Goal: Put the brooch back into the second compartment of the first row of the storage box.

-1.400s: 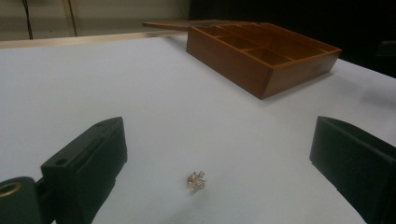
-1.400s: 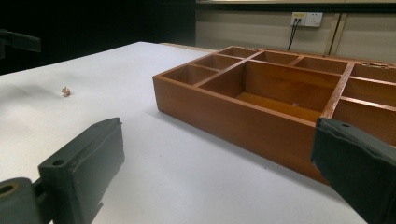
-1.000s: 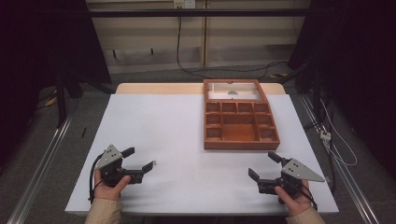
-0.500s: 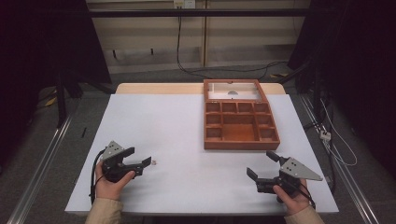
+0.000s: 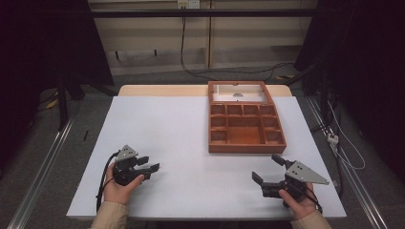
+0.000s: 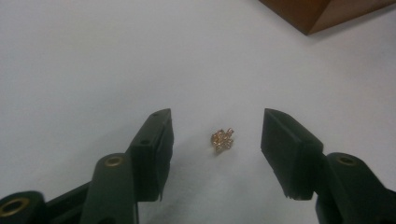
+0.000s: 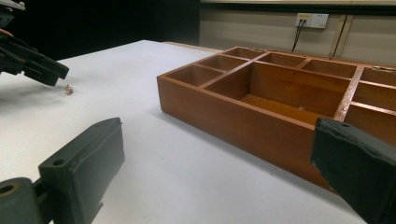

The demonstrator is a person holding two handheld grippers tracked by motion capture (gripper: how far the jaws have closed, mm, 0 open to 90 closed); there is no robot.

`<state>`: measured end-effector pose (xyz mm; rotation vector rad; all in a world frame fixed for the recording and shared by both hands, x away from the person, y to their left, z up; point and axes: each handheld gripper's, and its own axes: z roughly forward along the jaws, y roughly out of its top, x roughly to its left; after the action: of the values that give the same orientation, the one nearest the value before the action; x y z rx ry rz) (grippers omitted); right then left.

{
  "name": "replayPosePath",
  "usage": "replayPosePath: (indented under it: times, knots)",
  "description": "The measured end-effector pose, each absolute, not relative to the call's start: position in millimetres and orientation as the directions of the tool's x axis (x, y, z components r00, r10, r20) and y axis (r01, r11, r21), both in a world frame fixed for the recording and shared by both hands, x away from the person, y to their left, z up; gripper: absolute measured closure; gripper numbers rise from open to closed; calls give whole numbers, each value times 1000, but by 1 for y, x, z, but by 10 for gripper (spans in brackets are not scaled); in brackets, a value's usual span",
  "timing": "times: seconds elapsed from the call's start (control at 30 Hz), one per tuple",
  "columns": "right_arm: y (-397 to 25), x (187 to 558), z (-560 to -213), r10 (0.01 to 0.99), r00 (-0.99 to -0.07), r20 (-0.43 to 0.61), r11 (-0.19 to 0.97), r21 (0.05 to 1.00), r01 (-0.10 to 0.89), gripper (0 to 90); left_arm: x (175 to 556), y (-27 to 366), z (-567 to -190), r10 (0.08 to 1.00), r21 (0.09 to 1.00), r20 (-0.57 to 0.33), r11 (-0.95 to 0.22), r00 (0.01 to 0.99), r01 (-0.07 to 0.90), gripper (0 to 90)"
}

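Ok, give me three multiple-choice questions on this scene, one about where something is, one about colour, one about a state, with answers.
1. Where does the small gold trinket lie?
A. In the wooden compartment box
B. On the white table between the left gripper's jaws
C. Under the right gripper

2. What colour is the wooden compartment box?
A. Reddish brown
B. White
C. Black

3. How does the left gripper stand?
A. Shut on the trinket
B. Open, jaws either side of the trinket
C. Shut and empty

Answers: 1 B, the left gripper view shows it on the white table between the jaws. 2 A, the box's wood looks reddish brown in the high view. 3 B, both jaws stand clear of the trinket.
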<state>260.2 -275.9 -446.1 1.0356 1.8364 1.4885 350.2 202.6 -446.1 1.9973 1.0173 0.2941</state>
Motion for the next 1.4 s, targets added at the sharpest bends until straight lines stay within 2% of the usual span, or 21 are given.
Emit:
replayPosePath:
  times: [0.1,0.23,0.37,0.6,0.83,1.4]
  knots:
    - [-276,260,-446,834,-550,47,90,971,220,30,352,199,-448,750,762,-156,-322,642,562,473]
    - [-277,259,-446,836,-546,49,87,971,221,30,354,194,-450,747,749,-134,-354,651,560,577]
    - [-278,259,-446,838,-544,50,87,971,223,30,356,191,-452,748,738,-124,-369,652,565,642]
    - [-278,259,-446,839,-542,48,88,971,222,31,358,187,-454,745,736,-86,-400,662,546,701]
    - [-278,258,-446,838,-544,48,89,971,222,32,358,181,-453,723,727,-78,-430,687,535,801]
    - [-280,258,-446,838,-544,46,91,971,222,32,357,178,-447,699,739,-157,-385,698,552,813]
